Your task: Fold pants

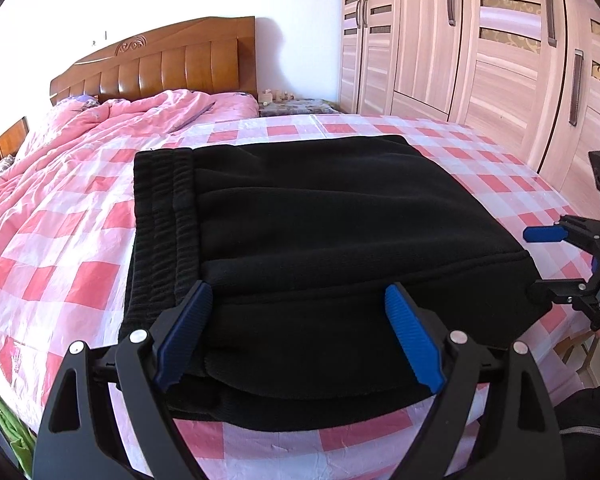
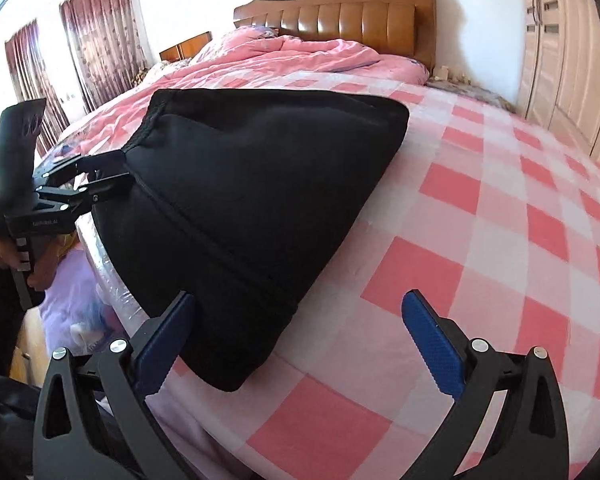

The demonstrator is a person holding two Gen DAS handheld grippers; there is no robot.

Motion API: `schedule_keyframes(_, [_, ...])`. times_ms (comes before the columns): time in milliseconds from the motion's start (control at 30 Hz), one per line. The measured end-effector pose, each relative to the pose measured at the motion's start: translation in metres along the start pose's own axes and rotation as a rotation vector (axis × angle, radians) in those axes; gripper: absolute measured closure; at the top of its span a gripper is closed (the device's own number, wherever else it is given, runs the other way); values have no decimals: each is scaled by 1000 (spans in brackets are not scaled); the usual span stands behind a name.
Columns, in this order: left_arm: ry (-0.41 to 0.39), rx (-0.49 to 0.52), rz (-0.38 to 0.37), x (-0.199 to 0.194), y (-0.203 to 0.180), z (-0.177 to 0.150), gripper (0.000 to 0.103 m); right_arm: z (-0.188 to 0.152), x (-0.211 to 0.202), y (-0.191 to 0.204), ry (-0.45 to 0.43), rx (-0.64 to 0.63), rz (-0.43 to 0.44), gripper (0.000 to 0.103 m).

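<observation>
The black pants (image 1: 312, 224) lie folded into a thick stack on the pink checked sheet (image 1: 72, 248), waistband at the left. My left gripper (image 1: 298, 308) is open, its blue fingers astride the near edge of the stack. My right gripper (image 2: 300, 312) is open at the stack's right corner (image 2: 236, 344), one finger against the cloth and one over the sheet (image 2: 480, 240). In the left wrist view the right gripper (image 1: 540, 264) shows at the far right, open. In the right wrist view the left gripper (image 2: 116, 172) shows at the left edge of the pants (image 2: 260, 184).
A crumpled pink quilt (image 1: 80, 132) lies toward the wooden headboard (image 1: 160, 68). A wardrobe (image 1: 480, 48) stands along the right. A bedside table (image 1: 296, 106) holds small items. Curtains (image 2: 96, 40) hang at the far left. The bed's edge is just below the grippers.
</observation>
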State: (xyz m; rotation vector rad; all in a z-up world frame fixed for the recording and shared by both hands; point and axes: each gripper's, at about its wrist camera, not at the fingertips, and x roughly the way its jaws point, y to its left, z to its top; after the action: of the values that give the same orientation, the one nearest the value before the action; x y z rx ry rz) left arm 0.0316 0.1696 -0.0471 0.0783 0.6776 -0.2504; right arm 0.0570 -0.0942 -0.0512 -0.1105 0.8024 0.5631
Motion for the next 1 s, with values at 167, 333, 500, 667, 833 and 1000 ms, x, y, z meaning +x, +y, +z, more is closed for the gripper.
schedule_keyframes(167, [18, -6, 17, -1, -3, 4, 15, 5, -16, 21, -24, -69, -47, 5])
schedule_keyframes(333, [57, -32, 72, -8, -11, 28, 5, 20, -17, 53, -51, -176, 22, 5])
schedule_keyframes(500, [109, -21, 158, 8, -9, 43, 5, 22, 9, 65, 12, -210, 40, 5])
schedule_keyframes(667, [125, -14, 222, 4, -10, 33, 5, 5, 6, 48, 61, -135, 7, 5])
schedule_keyframes(833, [42, 13, 325, -31, -27, 27, 2, -11, -39, 41, -23, -82, -52, 5])
schedule_keyframes(1000, [-118, -14, 414, -74, -55, 18, 2, -24, -71, 45, -93, -53, -140, 5])
